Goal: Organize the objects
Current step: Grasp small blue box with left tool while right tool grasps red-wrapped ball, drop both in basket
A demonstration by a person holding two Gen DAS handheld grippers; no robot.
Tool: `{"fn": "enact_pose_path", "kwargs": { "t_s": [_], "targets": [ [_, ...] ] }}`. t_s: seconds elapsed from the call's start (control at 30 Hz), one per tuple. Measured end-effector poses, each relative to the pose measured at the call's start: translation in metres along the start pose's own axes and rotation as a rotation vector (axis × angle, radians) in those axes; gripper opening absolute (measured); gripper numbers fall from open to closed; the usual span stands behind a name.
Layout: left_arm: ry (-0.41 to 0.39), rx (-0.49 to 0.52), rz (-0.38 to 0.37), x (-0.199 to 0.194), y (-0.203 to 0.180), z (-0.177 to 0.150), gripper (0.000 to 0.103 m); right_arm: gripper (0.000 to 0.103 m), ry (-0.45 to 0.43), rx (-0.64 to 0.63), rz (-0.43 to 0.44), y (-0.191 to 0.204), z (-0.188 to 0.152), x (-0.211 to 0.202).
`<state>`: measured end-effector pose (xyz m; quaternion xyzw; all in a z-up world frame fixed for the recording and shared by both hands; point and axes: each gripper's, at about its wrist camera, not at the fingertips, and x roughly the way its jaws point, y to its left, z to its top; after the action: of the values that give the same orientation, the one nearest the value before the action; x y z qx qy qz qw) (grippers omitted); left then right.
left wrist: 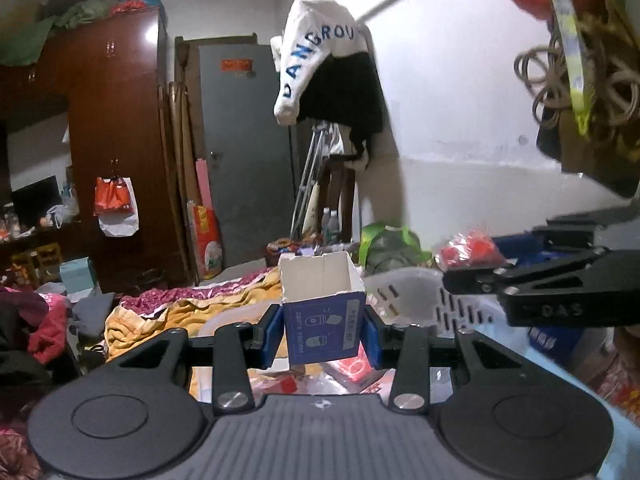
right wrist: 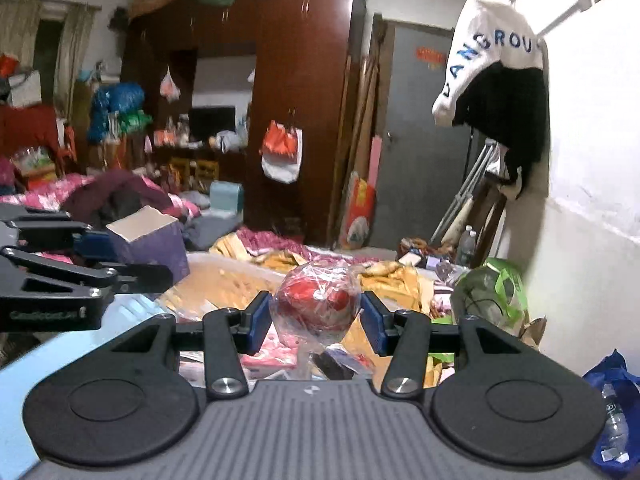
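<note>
The small blue box (left wrist: 324, 320), its white top open, sits pinched between the blue pads of the left tool (left wrist: 323, 330), held up above the cluttered bed (left wrist: 168, 308). The right tool (right wrist: 316, 318) is closed on a red ball wrapped in clear plastic (right wrist: 314, 304), also held clear of the clutter. The two tools are side by side. A white slotted basket (left wrist: 404, 292) lies just beyond the box. Farther off stand a brown wardrobe (left wrist: 116, 128) and a grey door (left wrist: 244, 152).
</note>
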<state>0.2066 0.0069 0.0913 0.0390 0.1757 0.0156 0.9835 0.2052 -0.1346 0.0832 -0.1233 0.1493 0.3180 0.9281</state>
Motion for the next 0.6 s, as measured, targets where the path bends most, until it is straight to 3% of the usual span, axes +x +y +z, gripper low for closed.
{"fn": "enact_pose_path", "kwargs": {
  "t_s": [0.23,0.27,0.3,0.33,0.37,0.4,0.53,0.6],
  "targets": [
    [0.011,-0.016,0.012,0.012,0.007,-0.001,0.045,0.055,-0.005,0.027,0.031,-0.009,-0.007,0.006],
    [0.007,-0.021,0.011,0.014,0.009,-0.002,0.046,0.067,-0.008,0.021,0.029,-0.009,-0.01,0.006],
    [0.006,-0.024,0.006,0.018,0.01,-0.003,0.057,0.081,-0.016,0.014,0.023,-0.008,-0.011,0.006],
    [0.012,-0.03,0.002,0.021,0.013,-0.004,0.066,0.103,-0.026,0.005,0.009,-0.007,-0.012,0.006],
    [0.02,-0.039,0.004,0.025,0.015,-0.005,0.084,0.103,-0.035,-0.003,-0.006,-0.007,-0.013,0.006],
    [0.021,-0.041,0.011,0.028,0.017,-0.006,0.089,0.103,-0.033,-0.005,-0.01,-0.006,-0.015,0.005],
    [0.03,-0.046,0.032,0.028,0.016,-0.011,0.098,0.103,-0.006,0.017,0.025,-0.009,-0.018,0.004],
    [0.017,-0.046,0.027,0.022,0.015,-0.013,0.103,0.103,0.009,0.021,0.002,-0.01,-0.02,0.001]
  ]
}}
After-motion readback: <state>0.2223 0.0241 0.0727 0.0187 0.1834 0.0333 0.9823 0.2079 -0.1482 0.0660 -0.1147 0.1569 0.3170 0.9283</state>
